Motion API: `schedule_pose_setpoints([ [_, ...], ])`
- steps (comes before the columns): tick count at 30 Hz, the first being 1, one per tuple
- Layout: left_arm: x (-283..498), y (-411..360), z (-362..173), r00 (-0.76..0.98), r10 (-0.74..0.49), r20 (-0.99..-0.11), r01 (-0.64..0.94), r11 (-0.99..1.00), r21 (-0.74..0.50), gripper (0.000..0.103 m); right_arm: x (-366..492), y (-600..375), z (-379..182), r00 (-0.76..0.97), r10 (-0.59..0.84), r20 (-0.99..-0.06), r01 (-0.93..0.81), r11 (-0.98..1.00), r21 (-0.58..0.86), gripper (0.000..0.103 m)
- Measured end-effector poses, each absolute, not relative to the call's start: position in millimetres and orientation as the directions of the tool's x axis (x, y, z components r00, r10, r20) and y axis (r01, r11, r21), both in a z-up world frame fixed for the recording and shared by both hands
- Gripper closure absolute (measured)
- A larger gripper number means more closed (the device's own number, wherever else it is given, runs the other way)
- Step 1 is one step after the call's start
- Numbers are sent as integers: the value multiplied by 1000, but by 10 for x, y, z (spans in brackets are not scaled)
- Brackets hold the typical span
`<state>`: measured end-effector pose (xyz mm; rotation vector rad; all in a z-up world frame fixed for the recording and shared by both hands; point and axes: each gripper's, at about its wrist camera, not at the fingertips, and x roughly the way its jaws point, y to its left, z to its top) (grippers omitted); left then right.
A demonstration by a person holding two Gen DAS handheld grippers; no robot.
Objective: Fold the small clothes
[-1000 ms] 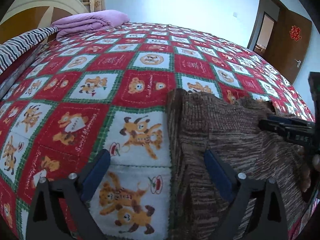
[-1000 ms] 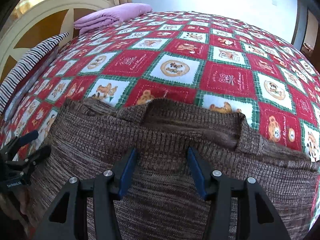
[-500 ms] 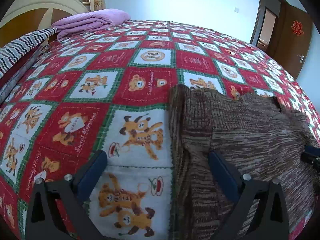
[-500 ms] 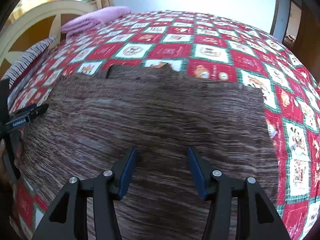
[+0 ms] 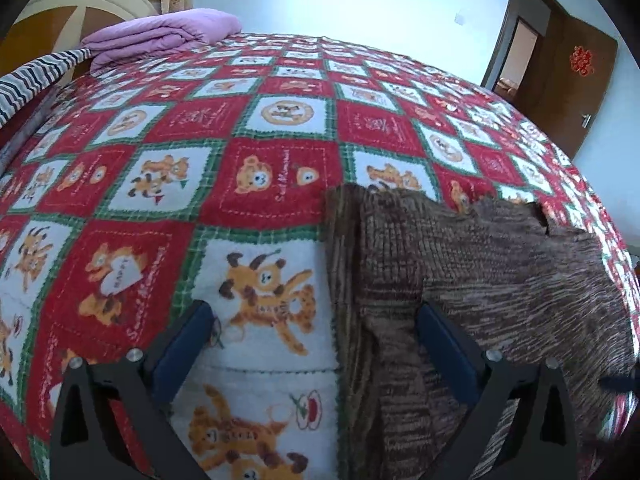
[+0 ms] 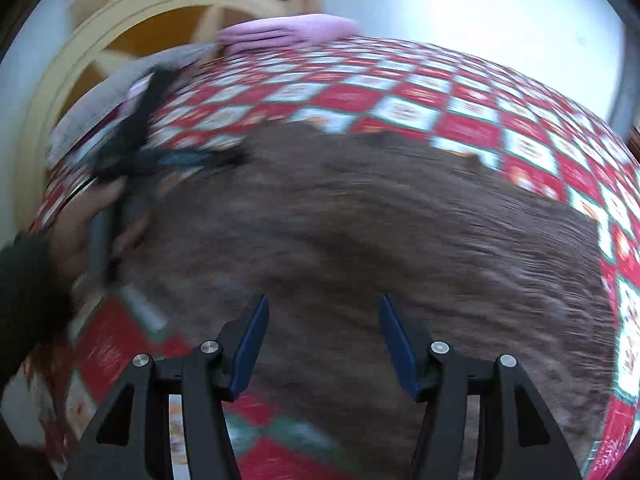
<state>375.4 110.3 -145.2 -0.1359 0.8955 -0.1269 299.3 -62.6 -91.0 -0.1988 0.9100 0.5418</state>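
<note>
A brown marled knit sweater (image 5: pixel 480 280) lies spread flat on a bed covered by a red, white and green patchwork blanket (image 5: pixel 256 184) printed with teddy bears and puppies. Stitched script runs along the edges of the red squares, and the one beside a bear's face seems to read "Sweet Memories", though the letters are small and not certain; a heart held by another bear carries a short word too fine to read. In the left wrist view the left hand-held gripper (image 5: pixel 312 344) stands wide open above the sweater's left edge, one blue finger over the blanket and the other over the knit, with nothing pressed between them. The right hand-held gripper (image 6: pixel 322 340) is open too, its jaws having just been opening, and only the sweater's surface shows below the gap, apart from the pads; that view is heavily blurred. At its left edge a hand (image 6: pixel 92 224) grasps the other tool's handle. A folded purple quilt (image 5: pixel 164 36) sits at the bed's far end beside a striped pillow (image 5: pixel 36 76). A brown door (image 5: pixel 568 80) bears a red double-happiness character (image 5: pixel 581 61).
</note>
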Motion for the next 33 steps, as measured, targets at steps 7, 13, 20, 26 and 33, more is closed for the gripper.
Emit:
schedule_pose_setpoints([
  [7,3717,1036,-1429,631,-222,-743,120,975,-189,13,2533,123,-1023,505,354,-788,-658,748,-86,44],
  [13,3750,1005,-1442,611,-279,-741,169,960,-223,18,2395,567,-1161,498,344,-796,-713,684,-151,45],
  [20,3758,1040,-1448,612,-308,-728,168,951,-261,21,2421,874,-1254,586,276,-762,-676,685,-272,45],
  [26,3795,1090,-1456,601,-357,-715,182,932,-312,22,2520,950,-1245,594,280,-754,-657,710,-254,45],
  [33,3800,1168,-1473,579,-463,-671,218,881,-419,72,2470,915,-1232,558,335,-760,-681,707,-189,93],
])
